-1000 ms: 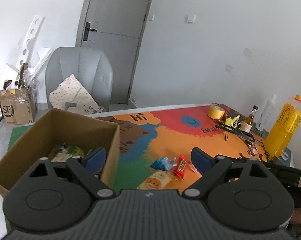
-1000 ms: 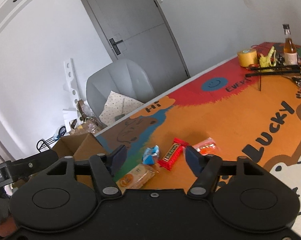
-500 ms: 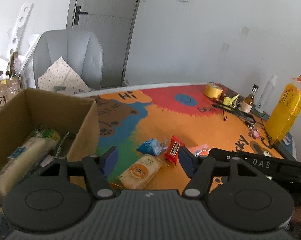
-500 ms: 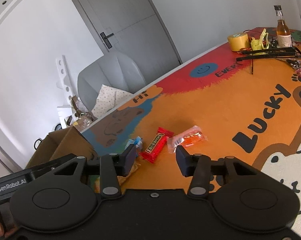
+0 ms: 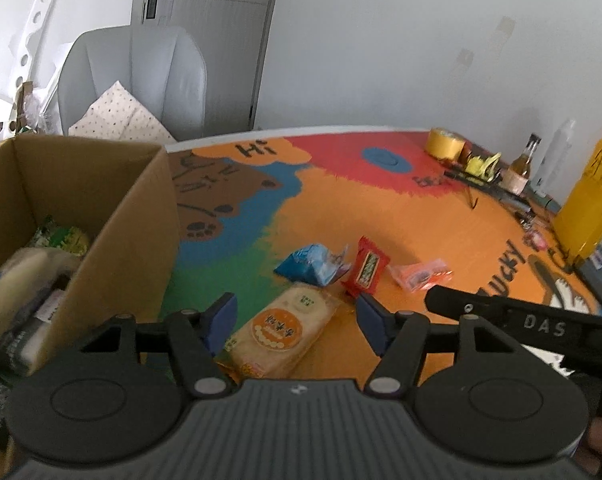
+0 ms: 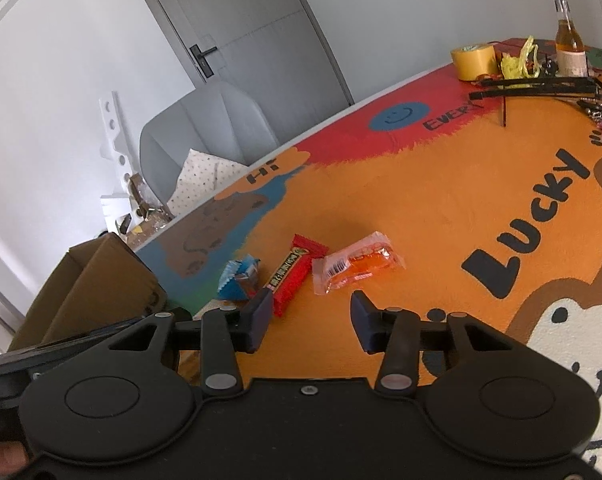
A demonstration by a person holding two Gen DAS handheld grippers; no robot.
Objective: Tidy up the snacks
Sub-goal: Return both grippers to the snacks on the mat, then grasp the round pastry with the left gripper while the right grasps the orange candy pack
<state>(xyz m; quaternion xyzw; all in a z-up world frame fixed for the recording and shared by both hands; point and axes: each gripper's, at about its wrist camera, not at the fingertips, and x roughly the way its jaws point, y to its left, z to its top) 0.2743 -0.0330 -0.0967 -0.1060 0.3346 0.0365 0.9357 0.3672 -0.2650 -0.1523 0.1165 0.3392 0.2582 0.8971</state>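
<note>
A cardboard box (image 5: 113, 216) at the table's left holds several snack packs. On the colourful mat lie an orange cracker pack (image 5: 285, 328), a blue bag (image 5: 313, 264), a red bar (image 5: 367, 272) and a clear orange packet (image 5: 421, 274). My left gripper (image 5: 295, 320) is open and empty, its fingers either side of the cracker pack's near end. My right gripper (image 6: 309, 320) is open and empty, just short of the red bar (image 6: 293, 272) and the orange packet (image 6: 357, 266). The blue bag (image 6: 237, 280) and the box (image 6: 97, 276) show at left.
A yellow tape roll (image 5: 445, 148), a small bottle (image 5: 521, 168), black rods and a tall yellow bottle (image 5: 589, 208) stand at the far right of the table. A grey chair (image 5: 141, 80) with a cushion stands behind the table, before a door.
Both grippers have moved forward and down toward the loose snacks. The left one swung right, away from the box, and now straddles the cracker pack. Both stayed open.
</note>
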